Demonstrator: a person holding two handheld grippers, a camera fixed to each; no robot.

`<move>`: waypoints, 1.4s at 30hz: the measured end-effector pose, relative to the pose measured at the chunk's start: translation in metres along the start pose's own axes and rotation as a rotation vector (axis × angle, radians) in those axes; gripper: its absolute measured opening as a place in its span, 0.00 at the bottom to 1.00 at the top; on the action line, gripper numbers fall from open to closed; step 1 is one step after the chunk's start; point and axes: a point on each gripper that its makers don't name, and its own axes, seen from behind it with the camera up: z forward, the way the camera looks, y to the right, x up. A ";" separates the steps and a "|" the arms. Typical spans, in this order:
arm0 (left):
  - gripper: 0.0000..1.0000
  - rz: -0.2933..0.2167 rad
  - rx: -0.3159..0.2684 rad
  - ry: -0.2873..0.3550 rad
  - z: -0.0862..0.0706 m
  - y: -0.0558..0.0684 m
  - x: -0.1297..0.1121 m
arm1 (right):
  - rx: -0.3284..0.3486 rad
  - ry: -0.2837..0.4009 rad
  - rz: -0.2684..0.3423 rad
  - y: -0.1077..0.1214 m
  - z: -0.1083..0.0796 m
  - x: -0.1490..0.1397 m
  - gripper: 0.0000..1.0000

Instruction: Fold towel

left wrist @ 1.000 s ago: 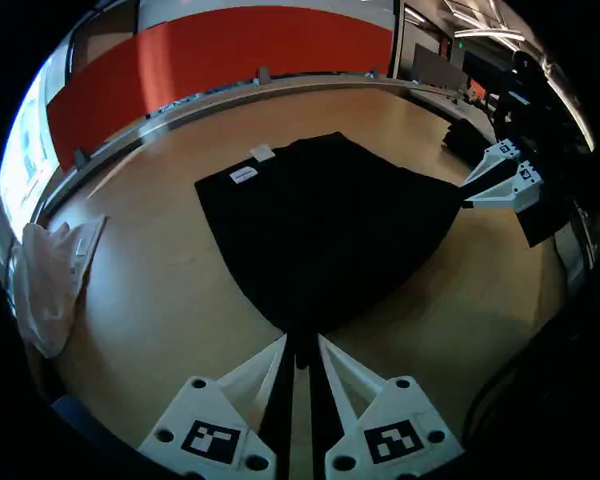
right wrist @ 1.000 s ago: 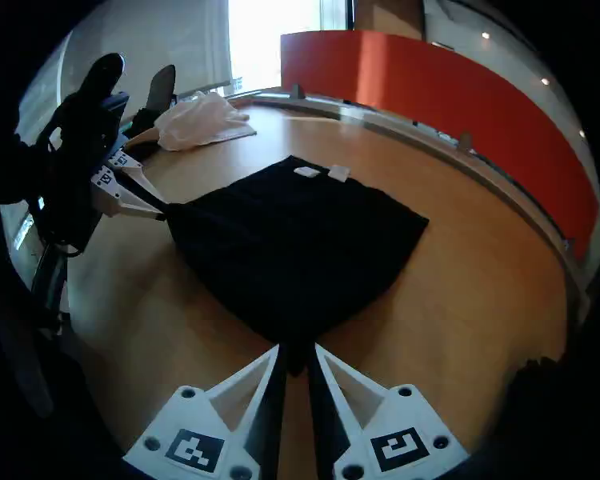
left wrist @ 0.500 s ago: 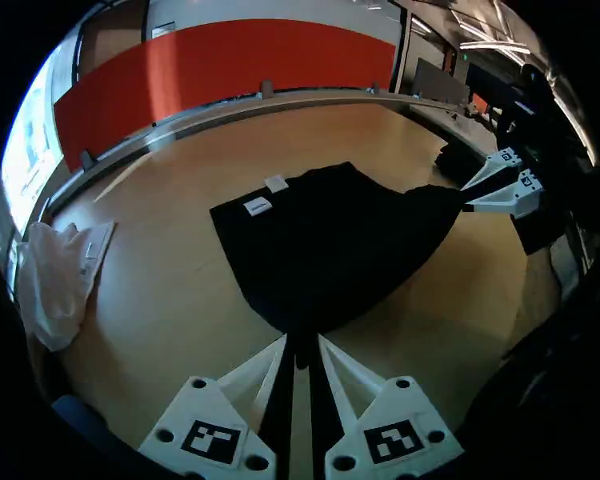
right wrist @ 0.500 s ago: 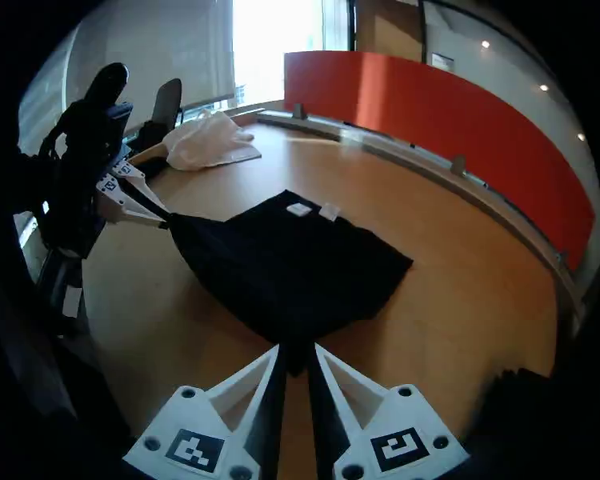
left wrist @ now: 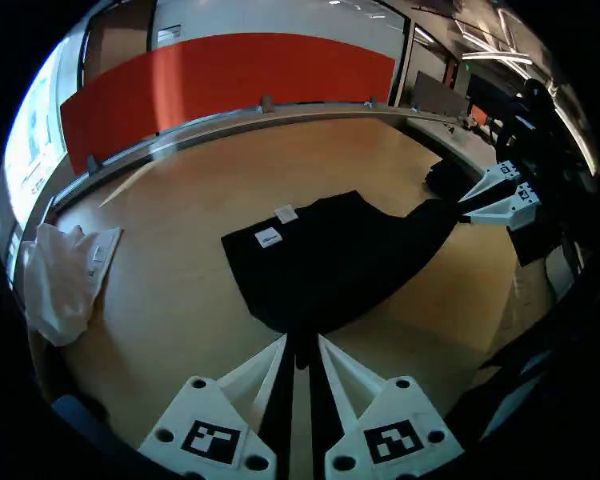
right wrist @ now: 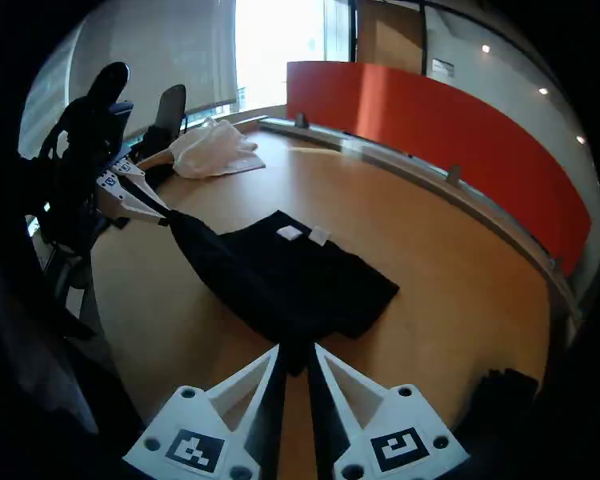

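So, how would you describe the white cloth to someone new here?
Find the wooden table in front of the orange wall panel. At its edge by the bright window lies the white cloth. It is pale and crumpled, apart from the black towel.

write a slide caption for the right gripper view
Right gripper and left gripper each pinch a corner of the black towel, its near edge raised off the table; white cloth beyond.
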 end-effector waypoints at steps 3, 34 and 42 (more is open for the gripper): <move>0.11 -0.003 -0.001 0.006 -0.006 0.003 0.004 | 0.000 0.006 0.003 -0.002 -0.006 0.004 0.17; 0.11 -0.019 -0.002 -0.001 -0.014 0.013 0.009 | 0.015 -0.019 -0.017 -0.001 -0.017 0.008 0.17; 0.11 0.000 0.006 -0.013 0.006 0.000 0.019 | 0.002 -0.037 -0.041 0.019 -0.001 0.013 0.17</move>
